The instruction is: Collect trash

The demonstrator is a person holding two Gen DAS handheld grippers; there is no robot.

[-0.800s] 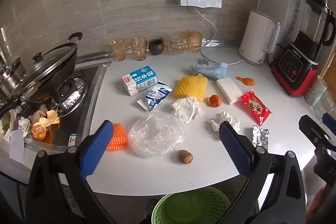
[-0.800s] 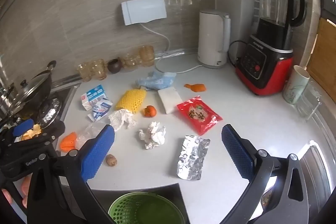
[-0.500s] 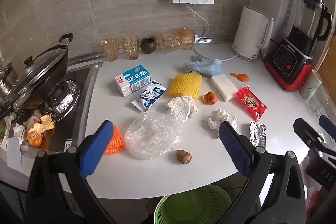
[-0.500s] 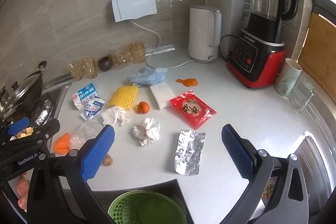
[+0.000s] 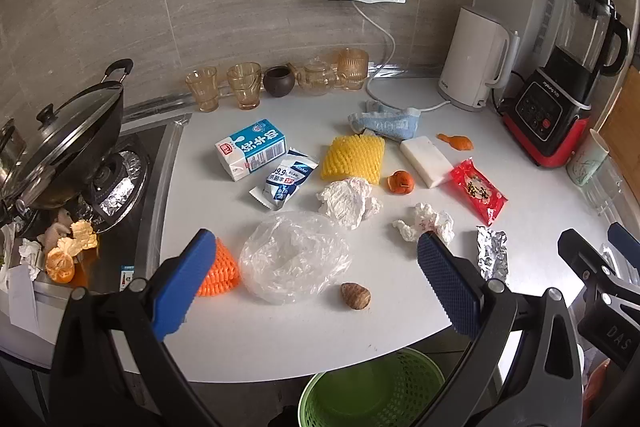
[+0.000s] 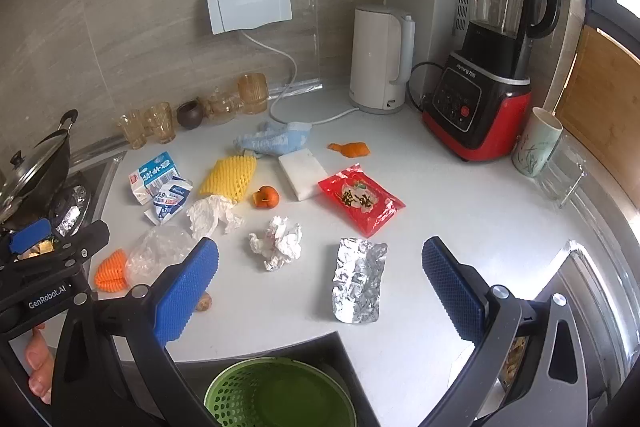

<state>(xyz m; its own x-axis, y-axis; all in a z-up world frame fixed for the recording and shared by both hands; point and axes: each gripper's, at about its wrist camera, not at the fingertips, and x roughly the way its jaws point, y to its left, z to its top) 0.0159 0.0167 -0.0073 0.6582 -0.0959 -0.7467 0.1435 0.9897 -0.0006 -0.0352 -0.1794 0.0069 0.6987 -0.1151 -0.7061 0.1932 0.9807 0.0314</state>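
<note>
The left gripper [image 5: 316, 281] tips downward, and its two blue fingers [image 5: 182, 285] are spread far apart with nothing between them. The right gripper [image 6: 320, 291] tips down the same way, wide open and empty too. A hand [image 6: 38, 371] holds the left gripper's handle.

"GenRobot.AI" on left gripper [image 6: 44, 251], "Joyoung" on blender [image 6: 476, 107]

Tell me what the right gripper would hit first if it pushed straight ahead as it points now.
Probably the crumpled foil on the counter; it lies between the open right gripper fingers' line, though depth is unclear.
</note>
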